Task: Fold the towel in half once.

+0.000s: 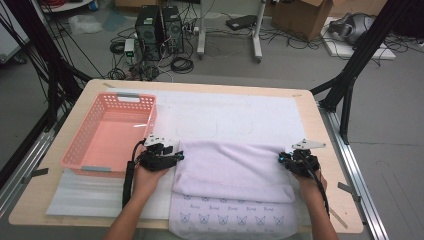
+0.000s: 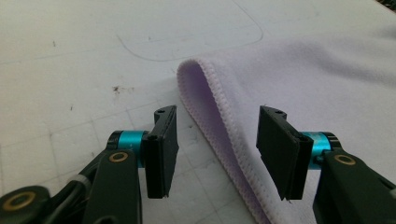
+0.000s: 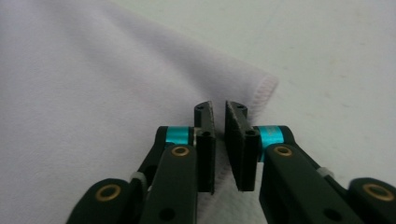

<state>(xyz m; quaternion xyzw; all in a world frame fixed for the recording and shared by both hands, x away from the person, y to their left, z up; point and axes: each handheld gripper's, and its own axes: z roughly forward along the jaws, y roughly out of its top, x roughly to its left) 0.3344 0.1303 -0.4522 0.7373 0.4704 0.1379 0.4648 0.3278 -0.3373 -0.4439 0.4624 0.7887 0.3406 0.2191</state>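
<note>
From the high view, a person is folding a lilac towel lying at the bench's six o'clock side, with the left claw at the towel's nine o'clock edge, the right claw at three o'clock, and a pink basket sitting off at nine. In the left gripper view, that claw is standing open astride the stitched fold edge, pads not pressing. In the right gripper view, the claw is nearly shut over the towel corner with a slit showing and nothing pinched; both should probably bite the hem evenly before lifting.
</note>
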